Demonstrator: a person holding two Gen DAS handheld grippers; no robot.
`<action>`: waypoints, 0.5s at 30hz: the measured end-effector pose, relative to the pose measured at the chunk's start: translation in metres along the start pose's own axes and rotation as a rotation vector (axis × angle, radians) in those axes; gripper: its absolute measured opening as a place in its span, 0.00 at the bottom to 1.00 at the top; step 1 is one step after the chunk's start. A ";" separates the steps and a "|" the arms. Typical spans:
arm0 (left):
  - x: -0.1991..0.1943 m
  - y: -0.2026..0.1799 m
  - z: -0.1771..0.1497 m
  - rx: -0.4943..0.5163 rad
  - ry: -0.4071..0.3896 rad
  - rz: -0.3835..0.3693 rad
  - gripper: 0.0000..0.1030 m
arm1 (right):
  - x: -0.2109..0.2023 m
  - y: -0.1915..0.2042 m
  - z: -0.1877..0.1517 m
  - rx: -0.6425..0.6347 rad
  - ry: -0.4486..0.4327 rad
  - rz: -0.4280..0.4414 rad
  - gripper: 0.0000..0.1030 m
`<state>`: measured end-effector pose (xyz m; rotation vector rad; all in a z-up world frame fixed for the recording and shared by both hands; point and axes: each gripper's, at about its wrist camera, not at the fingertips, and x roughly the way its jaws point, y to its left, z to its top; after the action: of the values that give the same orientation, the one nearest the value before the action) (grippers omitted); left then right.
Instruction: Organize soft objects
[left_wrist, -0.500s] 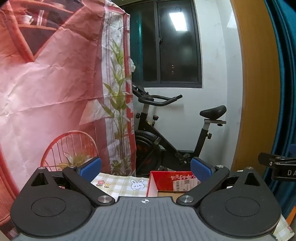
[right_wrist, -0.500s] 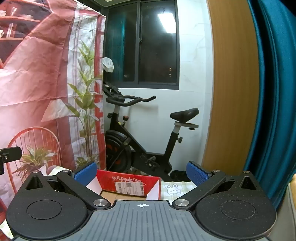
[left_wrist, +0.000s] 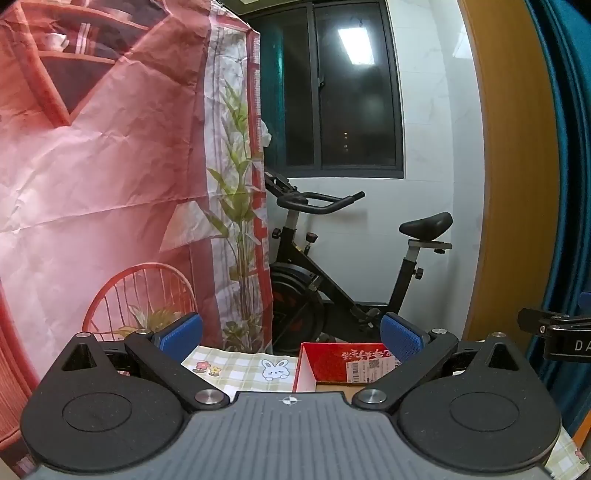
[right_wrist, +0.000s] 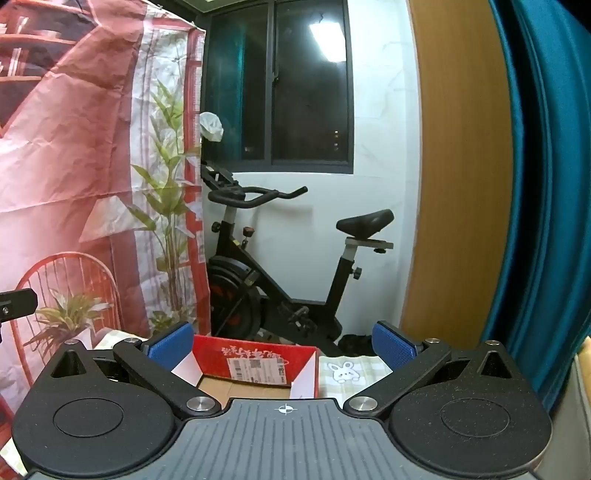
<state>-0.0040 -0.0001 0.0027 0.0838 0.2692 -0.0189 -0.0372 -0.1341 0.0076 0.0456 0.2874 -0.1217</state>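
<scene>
Between my hands, both tools hang empty with blue pads wide apart: left tool (left_wrist: 290, 336), right tool (right_wrist: 282, 339). Just beyond them an open red box (right_wrist: 255, 356) sits on the desk's checked bunny cloth (left_wrist: 251, 365). Farther back stands an exercise bike (right_wrist: 280, 273). No soft objects show.

Black exercise bike (left_wrist: 343, 273) beneath dark window (left_wrist: 332, 88), beside printed backdrop (left_wrist: 110, 166).
</scene>
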 end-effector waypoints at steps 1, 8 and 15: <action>0.000 -0.001 0.000 0.003 0.000 0.001 1.00 | 0.004 -0.002 -0.003 0.010 0.003 -0.008 1.00; 0.002 0.002 0.000 0.007 0.007 -0.003 1.00 | 0.003 -0.003 -0.003 0.011 0.005 -0.003 1.00; 0.002 0.004 0.000 0.005 0.008 -0.002 1.00 | 0.006 -0.002 -0.004 0.013 0.007 -0.004 1.00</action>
<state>-0.0015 0.0036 0.0028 0.0890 0.2773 -0.0211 -0.0328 -0.1370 0.0021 0.0581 0.2932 -0.1278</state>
